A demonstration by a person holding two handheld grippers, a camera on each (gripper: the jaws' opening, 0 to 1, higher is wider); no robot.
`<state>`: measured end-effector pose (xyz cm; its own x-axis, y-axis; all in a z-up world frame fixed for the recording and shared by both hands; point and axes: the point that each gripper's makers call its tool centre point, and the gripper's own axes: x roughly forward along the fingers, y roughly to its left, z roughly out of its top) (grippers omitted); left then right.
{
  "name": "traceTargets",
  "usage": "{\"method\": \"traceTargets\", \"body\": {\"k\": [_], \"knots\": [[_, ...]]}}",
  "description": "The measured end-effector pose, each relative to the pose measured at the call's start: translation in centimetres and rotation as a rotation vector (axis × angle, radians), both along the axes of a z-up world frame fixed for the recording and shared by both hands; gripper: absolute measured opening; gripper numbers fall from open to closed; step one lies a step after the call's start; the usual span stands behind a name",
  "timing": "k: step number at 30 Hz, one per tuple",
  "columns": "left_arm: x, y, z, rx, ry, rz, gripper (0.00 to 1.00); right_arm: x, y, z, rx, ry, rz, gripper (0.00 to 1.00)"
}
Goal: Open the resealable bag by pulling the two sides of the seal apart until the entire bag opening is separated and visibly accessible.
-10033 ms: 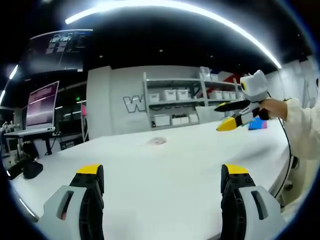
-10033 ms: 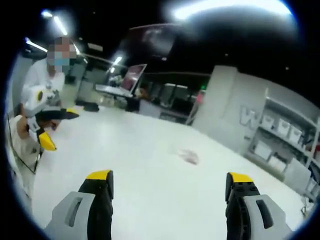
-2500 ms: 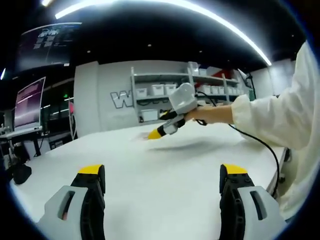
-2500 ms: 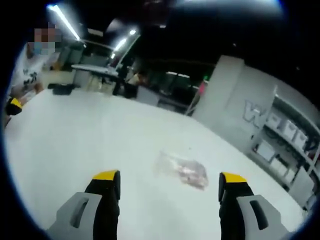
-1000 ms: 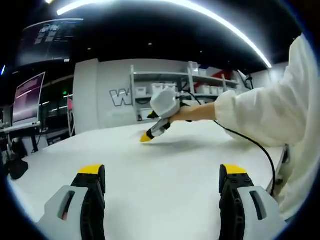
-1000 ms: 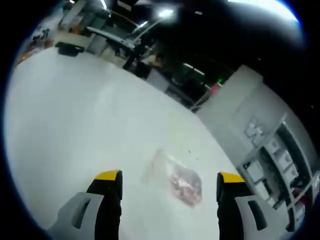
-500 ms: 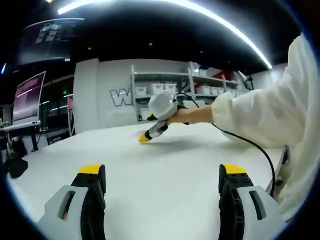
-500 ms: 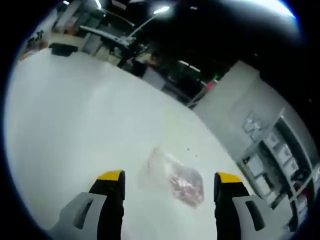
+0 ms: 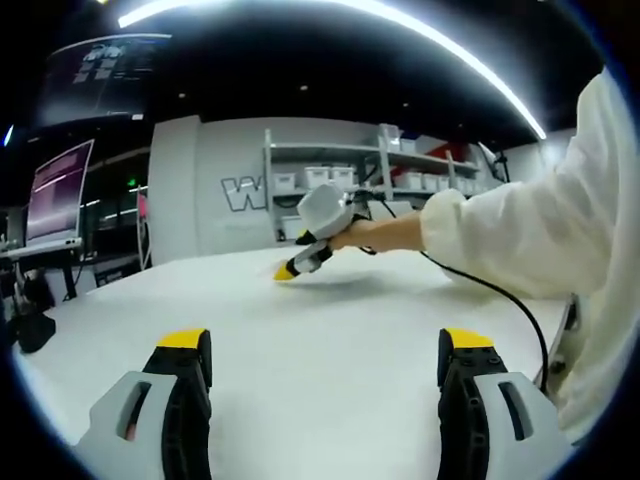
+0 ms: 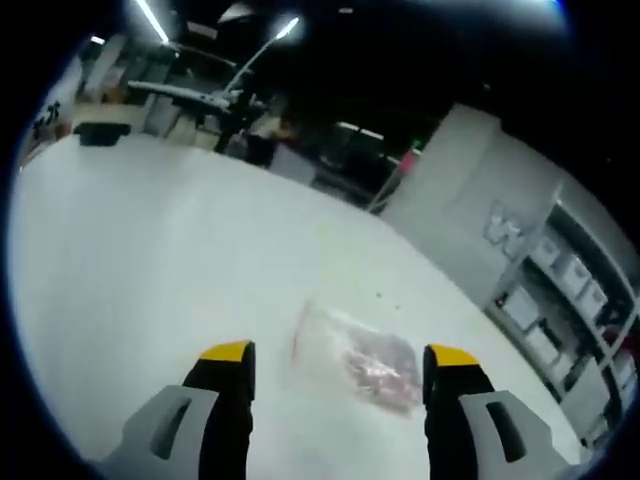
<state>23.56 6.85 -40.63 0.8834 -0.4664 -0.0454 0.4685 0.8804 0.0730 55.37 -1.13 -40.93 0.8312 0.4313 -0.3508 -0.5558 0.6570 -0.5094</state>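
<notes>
The resealable bag (image 10: 362, 363) lies flat on the white table (image 10: 130, 270), a clear pouch with something pinkish inside and a reddish strip along its left edge, the side toward the left jaw. In the right gripper view it sits just ahead of the right gripper (image 10: 340, 365), between the two yellow-tipped jaws, which stand spread wide with nothing between them; whether the tips touch the plastic I cannot tell. From the left gripper view, that same right gripper (image 9: 286, 271) shows across the table, held in a hand (image 9: 352, 234) that comes out of a white sleeve (image 9: 520, 235), with a black cable (image 9: 495, 300) trailing back along the tabletop; its yellow tip points down close to the surface, and the bag itself is too faint to make out there. The left gripper (image 9: 325, 345) hangs low over the near part of the table, well apart from the other one, its jaws also spread wide and holding nothing. Behind stand a grey wall with large letters (image 9: 243, 190), a shelving rack (image 9: 340, 180) stocked with white bins, and a lit monitor (image 9: 55, 195) off to the left.
</notes>
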Motion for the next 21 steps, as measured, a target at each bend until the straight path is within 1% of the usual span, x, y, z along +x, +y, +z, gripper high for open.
{"method": "traceTargets", "body": {"k": [4, 8, 13, 16, 18, 21], "knots": [[0.1, 0.0, -0.1, -0.001, 0.003, 0.001, 0.92, -0.2, 0.2, -0.1, -0.01, -0.007, 0.005, 0.65], [0.1, 0.0, -0.1, -0.002, 0.001, 0.002, 0.92, 0.0, 0.1, -0.3, -0.02, -0.006, 0.003, 0.61], [0.1, 0.1, 0.1, -0.007, -0.001, 0.005, 0.92, 0.1, 0.3, -0.5, -0.021, 0.002, 0.008, 0.52], [0.0, 0.1, 0.1, -0.007, -0.002, 0.003, 0.92, 0.3, 0.4, -0.6, -0.034, -0.002, 0.009, 0.51], [0.0, 0.1, 0.1, -0.007, -0.001, 0.001, 0.92, 0.5, 0.5, -0.7, -0.025, 0.004, 0.01, 0.51], [0.0, 0.1, 0.1, -0.008, -0.001, 0.001, 0.92, 0.7, 0.7, -0.9, -0.032, 0.009, 0.013, 0.45]]}}
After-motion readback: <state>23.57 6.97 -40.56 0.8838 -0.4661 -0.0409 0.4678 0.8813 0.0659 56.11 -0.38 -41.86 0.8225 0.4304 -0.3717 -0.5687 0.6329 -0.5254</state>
